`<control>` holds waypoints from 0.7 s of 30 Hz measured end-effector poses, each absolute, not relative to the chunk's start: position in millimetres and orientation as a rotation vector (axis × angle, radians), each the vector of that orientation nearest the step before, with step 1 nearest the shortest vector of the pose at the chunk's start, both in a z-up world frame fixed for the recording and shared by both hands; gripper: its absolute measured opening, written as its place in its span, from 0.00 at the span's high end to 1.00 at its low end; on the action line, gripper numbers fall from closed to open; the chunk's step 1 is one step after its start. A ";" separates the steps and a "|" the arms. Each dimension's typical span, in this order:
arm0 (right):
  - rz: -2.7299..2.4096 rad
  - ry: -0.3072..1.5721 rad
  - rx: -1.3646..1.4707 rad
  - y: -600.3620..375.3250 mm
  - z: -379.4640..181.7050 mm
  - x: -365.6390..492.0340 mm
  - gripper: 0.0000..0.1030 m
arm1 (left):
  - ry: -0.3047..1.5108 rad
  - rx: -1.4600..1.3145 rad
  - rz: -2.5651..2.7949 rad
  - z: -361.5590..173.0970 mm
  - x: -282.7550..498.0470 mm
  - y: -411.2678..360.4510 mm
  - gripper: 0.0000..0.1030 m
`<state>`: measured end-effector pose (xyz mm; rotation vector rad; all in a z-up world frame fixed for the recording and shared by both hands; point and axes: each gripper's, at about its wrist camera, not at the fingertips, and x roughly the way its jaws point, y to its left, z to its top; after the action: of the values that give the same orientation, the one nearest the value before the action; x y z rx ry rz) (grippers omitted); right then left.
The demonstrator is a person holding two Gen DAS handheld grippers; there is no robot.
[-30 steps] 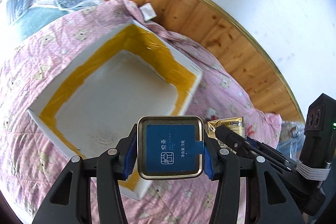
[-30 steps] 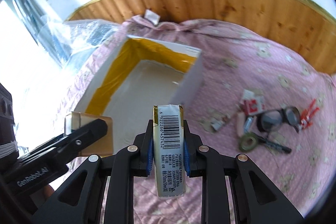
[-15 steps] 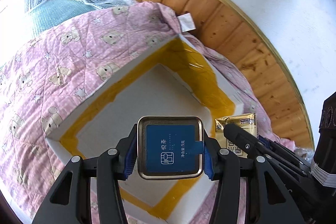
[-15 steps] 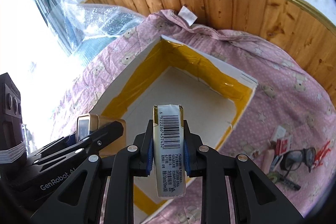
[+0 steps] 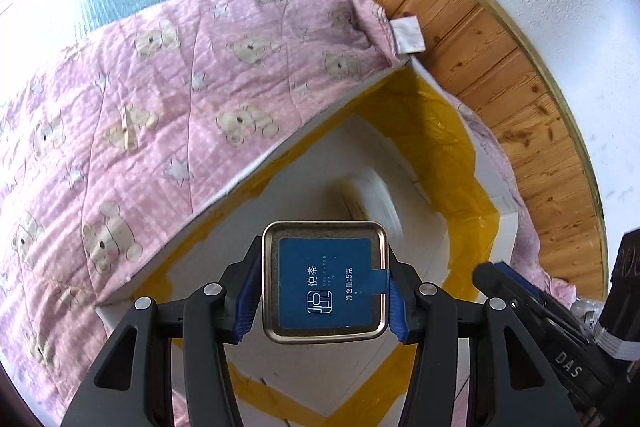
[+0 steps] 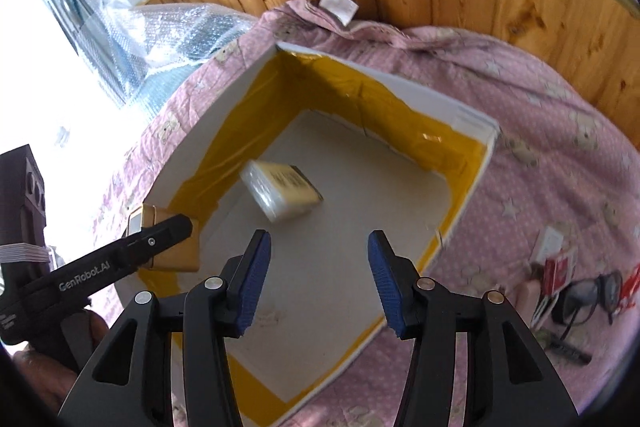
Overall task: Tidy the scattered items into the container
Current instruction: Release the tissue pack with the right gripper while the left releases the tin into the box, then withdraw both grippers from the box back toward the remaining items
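The left gripper point(image 5: 324, 291) is clamped on a small square tin point(image 5: 324, 281) with a blue label, its blue pads point(image 5: 245, 301) pressed to both sides; it hangs over the open white box point(image 6: 470, 117) whose inside walls are lined with yellow tape; the pink bear-print quilt point(image 5: 160, 99) fills the left of that view, with wood panelling point(image 5: 500, 67) and a white wall behind. On the other side, the right gripper point(image 6: 318, 281) stands wide open with nothing between its fingers point(image 6: 254, 277); below it a packet point(image 6: 282, 193) with a barcode lies tilted and blurred inside the box, towards the left wall (whether it rests flat on the floor I cannot tell). In the right wrist view the tin shows at the box's left rim, gold-sided, gripped by the other tool; out on the quilt to the right lie a pair of glasses point(image 6: 588, 297), a red and white packet point(image 6: 558, 267) and some small bits too blurred to name; bubble wrap point(image 6: 180, 31) is heaped at the far left by the bright window.
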<state>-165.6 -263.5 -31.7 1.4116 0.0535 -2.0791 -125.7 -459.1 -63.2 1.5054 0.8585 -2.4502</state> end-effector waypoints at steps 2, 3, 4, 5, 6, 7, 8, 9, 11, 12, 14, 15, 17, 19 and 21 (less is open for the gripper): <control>-2.070 0.040 1.419 -259.6 -31.5 -160.5 0.48 | 0.845 1.524 -2.448 -66.4 -124.9 -455.1 0.46; -2.066 0.036 1.421 -258.4 -31.0 -158.2 0.48 | 0.844 1.526 -2.449 -66.8 -125.0 -453.3 0.39; -2.060 0.031 1.422 -257.7 -30.2 -155.4 0.48 | 0.843 1.515 -2.456 -65.7 -124.6 -451.6 0.35; -2.056 0.029 1.421 -257.8 -29.3 -153.3 0.48 | 0.834 1.499 -2.467 -63.5 -124.2 -449.9 0.29; -2.052 0.027 1.420 -257.8 -28.5 -151.3 0.48 | 0.826 1.492 -2.473 -62.2 -124.6 -448.6 0.24; -2.048 0.025 1.419 -257.8 -27.7 -149.2 0.48 | 0.818 1.491 -2.475 -60.8 -124.7 -447.6 0.23; -2.044 0.024 1.419 -257.9 -26.8 -147.1 0.48 | 0.820 1.491 -2.476 -58.9 -124.1 -447.3 0.23; -2.042 0.022 1.416 -258.0 -25.7 -145.1 0.48 | 0.822 1.490 -2.477 -57.0 -123.6 -446.9 0.23; -2.036 0.018 1.412 -258.2 -23.7 -141.8 0.48 | 0.822 1.480 -2.477 -51.4 -120.4 -447.9 0.23; -2.034 0.017 1.411 -258.3 -22.6 -140.3 0.48 | 0.822 1.473 -2.476 -48.4 -118.0 -448.9 0.23; -2.029 0.014 1.407 -258.2 -20.3 -137.3 0.48 | 0.829 1.465 -2.475 -43.4 -112.9 -450.7 0.23; -2.027 0.012 1.405 -257.8 -18.8 -135.3 0.48 | 0.833 1.461 -2.475 -40.9 -110.3 -451.7 0.23; -2.025 0.006 1.400 -255.9 -15.3 -130.4 0.48 | 0.830 1.461 -2.475 -36.8 -106.0 -451.4 0.23; -2.022 -0.002 1.398 -254.1 -13.1 -126.3 0.48 | 0.812 1.470 -2.483 -32.9 -101.4 -447.4 0.23; -2.021 -0.009 1.395 -251.9 -11.4 -121.8 0.48 | 0.775 1.480 -2.499 -28.3 -96.4 -439.4 0.23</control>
<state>-121.8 -251.9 -11.4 1.3955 -0.0090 -2.0210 -96.4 -439.4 -28.3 1.4804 0.7753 -2.4995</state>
